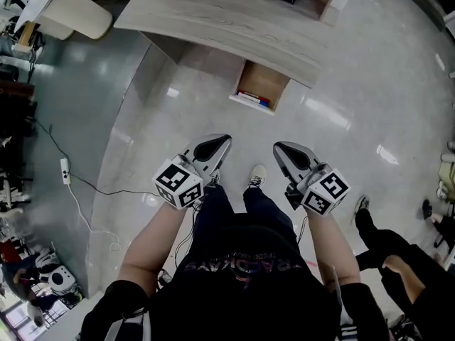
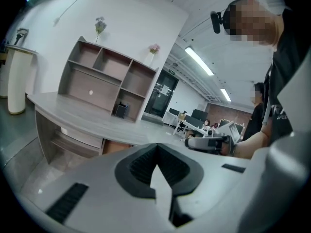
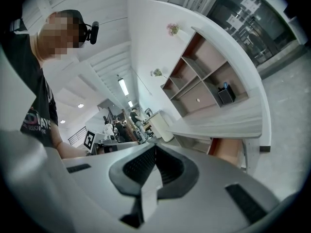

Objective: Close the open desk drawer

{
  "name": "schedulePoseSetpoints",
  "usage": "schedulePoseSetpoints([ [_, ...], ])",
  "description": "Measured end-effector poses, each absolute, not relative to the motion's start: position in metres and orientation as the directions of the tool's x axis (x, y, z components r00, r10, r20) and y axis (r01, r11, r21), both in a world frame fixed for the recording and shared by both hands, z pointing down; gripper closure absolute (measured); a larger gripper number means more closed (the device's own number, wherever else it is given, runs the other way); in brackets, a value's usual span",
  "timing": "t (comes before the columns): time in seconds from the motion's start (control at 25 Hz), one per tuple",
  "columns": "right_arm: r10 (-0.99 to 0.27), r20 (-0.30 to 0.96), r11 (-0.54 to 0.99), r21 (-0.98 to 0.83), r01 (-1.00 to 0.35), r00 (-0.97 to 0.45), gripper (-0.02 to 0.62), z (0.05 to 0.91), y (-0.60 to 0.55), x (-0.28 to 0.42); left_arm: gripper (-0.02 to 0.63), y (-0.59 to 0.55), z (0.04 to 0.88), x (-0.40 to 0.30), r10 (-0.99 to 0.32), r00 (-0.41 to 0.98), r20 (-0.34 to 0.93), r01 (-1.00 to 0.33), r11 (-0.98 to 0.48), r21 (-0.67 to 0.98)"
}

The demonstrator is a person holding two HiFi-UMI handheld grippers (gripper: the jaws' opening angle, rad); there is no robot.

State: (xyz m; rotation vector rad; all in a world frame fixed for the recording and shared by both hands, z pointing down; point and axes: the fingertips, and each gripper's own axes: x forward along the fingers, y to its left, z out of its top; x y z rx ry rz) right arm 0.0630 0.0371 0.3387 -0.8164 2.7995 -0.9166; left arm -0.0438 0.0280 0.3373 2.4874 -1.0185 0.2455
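Wood drawer [image 1: 261,85] open under bench [image 1: 213,20] edge, 12 o'clock from left gripper [image 1: 222,142] & right gripper [image 1: 281,149]; both jaws pressed together, empty. Books [image 1: 253,98] inside visible in head view only.

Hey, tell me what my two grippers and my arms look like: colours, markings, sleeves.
The left gripper and right gripper are smooth grey tapering shells with a black inset on top. Each carries a white cube with black square markers: left cube, right cube. The pads are black and ribbed. You wear a black short-sleeved shirt; forearms are bare.
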Motion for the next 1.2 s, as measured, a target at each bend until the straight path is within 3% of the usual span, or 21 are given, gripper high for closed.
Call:
schedulePoseSetpoints([
  [0.52,-0.638,0.183,0.573,-0.536,-0.62,-0.748,0.568,0.383,0.021,0.07,0.595,-0.001,0.393,-0.06,-0.564,0.728,0.39,-0.679,-0.667,0.306],
  [0.68,-0.676,0.241,0.494,-0.552,-0.671,-0.696,0.5,0.428,0.004,0.06,0.594,-0.024,0.428,-0.082,-0.542,0.726,0.424,-0.673,-0.687,0.275],
  [0.88,-0.706,0.355,0.42,-0.486,-0.766,-0.612,0.479,0.479,-0.008,0.071,0.59,-0.043,0.461,-0.091,-0.526,0.72,0.453,-0.663,-0.714,0.224],
  [1.2,-0.696,0.498,0.361,-0.38,-0.851,-0.518,0.434,0.565,-0.019,0.072,0.445,-0.063,0.533,-0.115,-0.523,0.686,0.506,-0.666,-0.732,0.147],
])
